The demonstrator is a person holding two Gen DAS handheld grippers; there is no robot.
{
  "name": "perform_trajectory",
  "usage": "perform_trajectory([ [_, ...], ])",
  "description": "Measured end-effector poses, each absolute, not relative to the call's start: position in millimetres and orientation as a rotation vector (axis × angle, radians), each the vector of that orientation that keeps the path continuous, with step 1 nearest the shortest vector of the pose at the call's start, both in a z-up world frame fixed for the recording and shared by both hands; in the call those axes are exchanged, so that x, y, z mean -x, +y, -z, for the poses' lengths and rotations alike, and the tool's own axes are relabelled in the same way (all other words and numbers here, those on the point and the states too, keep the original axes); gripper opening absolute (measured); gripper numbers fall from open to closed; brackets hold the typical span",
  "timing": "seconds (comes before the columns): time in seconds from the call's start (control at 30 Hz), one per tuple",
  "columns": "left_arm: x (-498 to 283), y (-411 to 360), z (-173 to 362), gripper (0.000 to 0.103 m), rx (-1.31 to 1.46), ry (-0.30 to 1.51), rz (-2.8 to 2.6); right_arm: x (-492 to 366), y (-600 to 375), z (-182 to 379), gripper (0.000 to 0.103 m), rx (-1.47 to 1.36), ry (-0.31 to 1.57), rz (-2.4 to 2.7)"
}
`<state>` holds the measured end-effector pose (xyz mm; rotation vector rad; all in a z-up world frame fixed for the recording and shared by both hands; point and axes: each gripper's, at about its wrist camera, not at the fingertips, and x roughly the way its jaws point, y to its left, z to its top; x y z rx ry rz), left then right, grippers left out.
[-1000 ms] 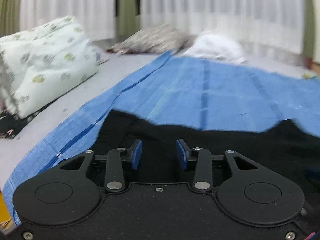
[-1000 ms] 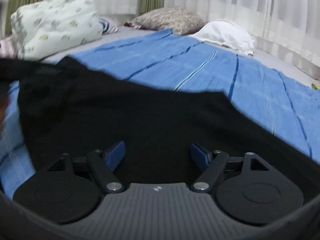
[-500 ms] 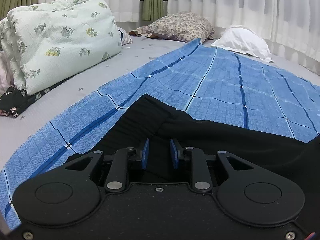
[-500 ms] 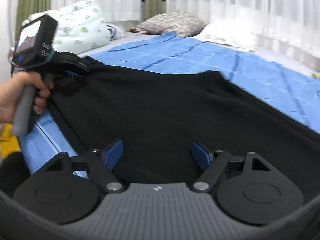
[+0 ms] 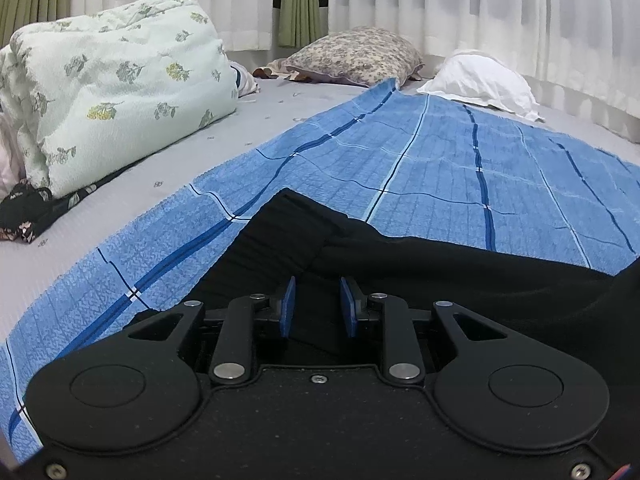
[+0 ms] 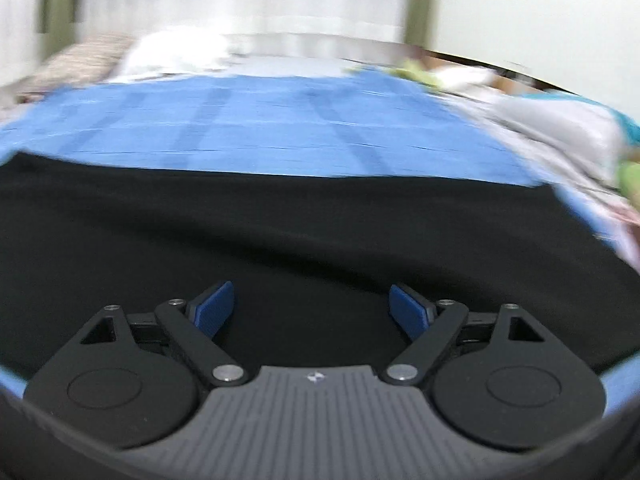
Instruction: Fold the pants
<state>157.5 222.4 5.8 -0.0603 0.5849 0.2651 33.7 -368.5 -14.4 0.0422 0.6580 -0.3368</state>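
The black pants [image 5: 440,272] lie spread on a blue checked blanket [image 5: 420,160]. My left gripper [image 5: 318,308] is at their left corner. Its blue pads stand close together with a raised fold of the black cloth pinched between them, so it is shut on the pants. In the blurred right wrist view the pants [image 6: 320,232] fill the lower half, with the blanket [image 6: 260,128] beyond them. My right gripper [image 6: 312,310] hovers over the cloth with its jaws wide and still opening. Nothing is pressed between its pads.
A folded floral quilt [image 5: 112,92] sits at the left, with dark cloth [image 5: 24,212] beneath it. A patterned pillow [image 5: 352,56] and a white pillow [image 5: 476,76] lie at the bed's far end before white curtains. A blurred heap of laundry [image 6: 560,128] lies on the right.
The left jaws narrowed onto the pants' corner and have since stayed put. The right gripper swung quickly to the right along the pants; the hand with the left gripper has left its view.
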Motion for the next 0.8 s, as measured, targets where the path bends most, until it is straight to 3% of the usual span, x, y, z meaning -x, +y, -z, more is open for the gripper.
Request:
perform_trajectory([
  [0.17,-158,218,-4,0.025,0.043,0.575,-0.270,-26,-465,-9,0.093,-0.221,0.765,0.684],
  [0.33,-157,216,-3,0.027,0.035,0.565,-0.272,-43,-477,-38,0.092,-0.176,0.717,0.593],
  [0.43,-155,217,-2,0.027,0.042,0.561,-0.268,-70,-464,-36,0.076,-0.196,0.730,0.459],
  [0.5,-154,218,-2,0.027,0.051,0.557,-0.264,-92,-456,-24,0.058,-0.217,0.784,0.373],
  [0.8,-152,223,-1,0.028,0.082,0.545,-0.249,-137,-530,-7,0.055,-0.221,0.763,0.625],
])
